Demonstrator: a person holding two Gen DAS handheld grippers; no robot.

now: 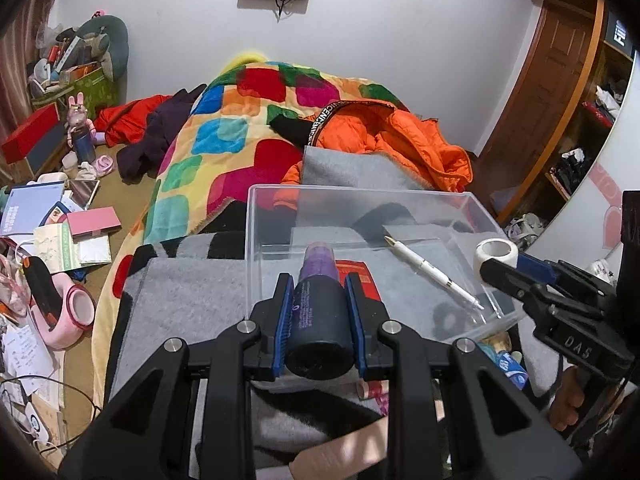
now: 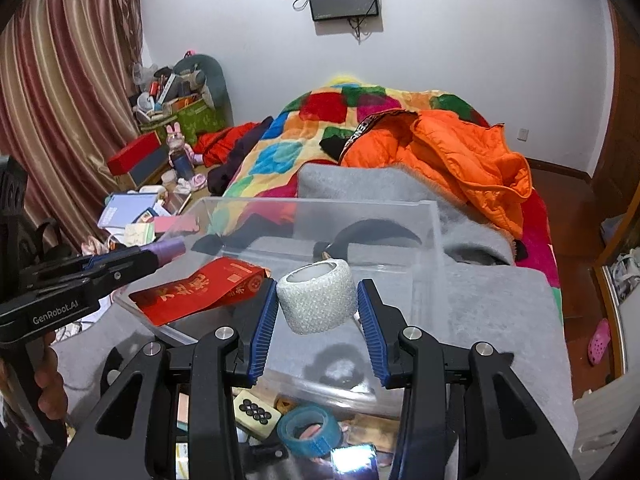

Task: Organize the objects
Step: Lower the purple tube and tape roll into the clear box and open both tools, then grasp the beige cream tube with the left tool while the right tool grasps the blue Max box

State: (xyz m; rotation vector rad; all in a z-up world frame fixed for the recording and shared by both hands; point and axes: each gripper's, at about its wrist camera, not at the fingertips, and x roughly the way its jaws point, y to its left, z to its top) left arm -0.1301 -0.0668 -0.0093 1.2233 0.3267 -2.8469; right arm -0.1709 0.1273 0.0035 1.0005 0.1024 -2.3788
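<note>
My left gripper (image 1: 318, 280) is shut on a dark bottle with a purple cap (image 1: 320, 304), held over the near edge of a clear plastic box (image 1: 360, 196). The box lies on a grey blanket and holds a white pen (image 1: 432, 270) and a red packet (image 2: 200, 292). My right gripper (image 2: 318, 298) is shut on a white tape roll (image 2: 318, 300), held over the box's near side. In the left wrist view the right gripper (image 1: 490, 266) and roll (image 1: 494, 254) show at the box's right edge. The left gripper (image 2: 152, 258) with the bottle shows at the left of the right wrist view.
Below the box lie a blue tape roll (image 2: 310, 430), a small beige device (image 2: 256, 414) and other small items. An orange jacket (image 2: 452, 160) and a colourful quilt (image 1: 224, 148) lie behind the box. Books and clutter (image 1: 48, 216) cover the floor at left.
</note>
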